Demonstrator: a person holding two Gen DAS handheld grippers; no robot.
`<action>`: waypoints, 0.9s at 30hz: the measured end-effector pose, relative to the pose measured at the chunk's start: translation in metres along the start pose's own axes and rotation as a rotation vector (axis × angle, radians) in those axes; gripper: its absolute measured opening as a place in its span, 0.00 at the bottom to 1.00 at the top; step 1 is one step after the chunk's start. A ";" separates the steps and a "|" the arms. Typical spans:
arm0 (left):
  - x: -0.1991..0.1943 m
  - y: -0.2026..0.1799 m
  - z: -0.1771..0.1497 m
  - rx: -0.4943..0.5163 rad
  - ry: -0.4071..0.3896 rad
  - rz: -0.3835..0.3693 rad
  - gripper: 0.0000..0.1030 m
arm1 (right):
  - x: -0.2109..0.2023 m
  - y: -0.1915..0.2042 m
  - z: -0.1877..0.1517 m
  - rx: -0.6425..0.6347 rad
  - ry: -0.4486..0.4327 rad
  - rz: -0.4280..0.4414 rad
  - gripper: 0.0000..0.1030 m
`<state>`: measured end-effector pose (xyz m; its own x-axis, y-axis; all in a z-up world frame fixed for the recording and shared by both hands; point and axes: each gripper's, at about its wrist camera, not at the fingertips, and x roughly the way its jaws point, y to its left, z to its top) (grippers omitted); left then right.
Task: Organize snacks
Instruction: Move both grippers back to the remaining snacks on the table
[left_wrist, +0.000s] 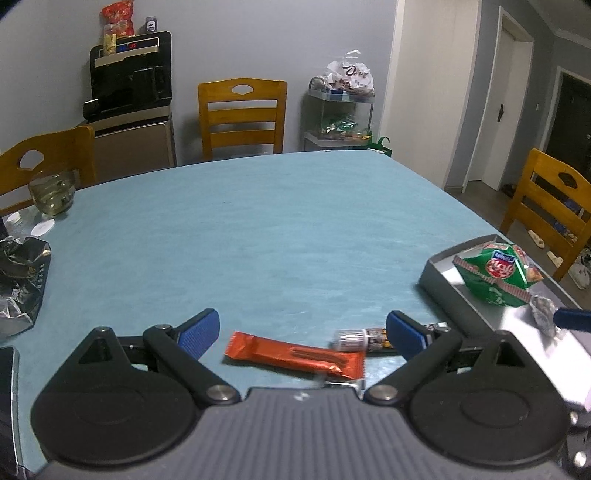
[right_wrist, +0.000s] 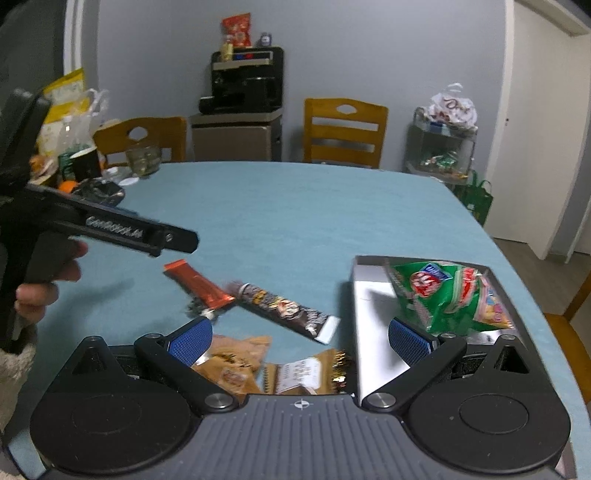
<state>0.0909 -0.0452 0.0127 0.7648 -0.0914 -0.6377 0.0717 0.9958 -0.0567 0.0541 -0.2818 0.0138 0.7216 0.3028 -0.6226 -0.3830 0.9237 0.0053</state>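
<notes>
In the left wrist view the orange foil-wrapped snack bar (left_wrist: 295, 355) lies flat on the blue-covered counter (left_wrist: 258, 229) at the lower centre of the frame, between the two blue-padded fingers of the left gripper (left_wrist: 301, 332), whose jaws stand wide open and hold nothing. The bar's long axis runs left to right across the frame, roughly along the line from one pad to the other, so the jaws would likely close on its ends and not across its narrow width unless the gripper turns. Just beyond its right end, touching or nearly so, lies the dark printed snack stick with a white crimped end (left_wrist: 364, 338), partly hidden behind the right-hand pad. The left gripper looks the nearer of the two to the orange bar; in the right wrist view the bar sits further up, at centre left, angled down to the right. The right gripper (right_wrist: 299, 341) is also spread wide and empty, its right-hand pad over the grey metal tray (right_wrist: 369, 295) and its left-hand pad over the tan snack packets (right_wrist: 236, 360) at the lower centre. The tray occupies the right of both views; in it lies the green puffed snack bag (right_wrist: 443, 295), and a small silver wrapped piece (left_wrist: 543, 314) shows beside the bag in the left wrist view. The rest of the tray floor in view is bare metal.
</notes>
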 end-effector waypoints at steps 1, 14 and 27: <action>0.001 0.002 -0.001 0.005 0.000 0.004 0.95 | 0.001 0.001 -0.001 -0.004 0.004 0.006 1.00; 0.052 0.010 -0.016 -0.005 0.074 0.072 0.97 | 0.027 0.040 -0.015 -0.114 0.034 0.066 0.98; 0.104 0.015 -0.021 -0.156 0.130 0.149 0.98 | 0.049 0.044 -0.020 -0.115 0.070 0.112 0.91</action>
<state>0.1585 -0.0401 -0.0706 0.6699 0.0475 -0.7409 -0.1433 0.9875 -0.0663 0.0615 -0.2313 -0.0320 0.6302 0.3811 -0.6764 -0.5251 0.8510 -0.0097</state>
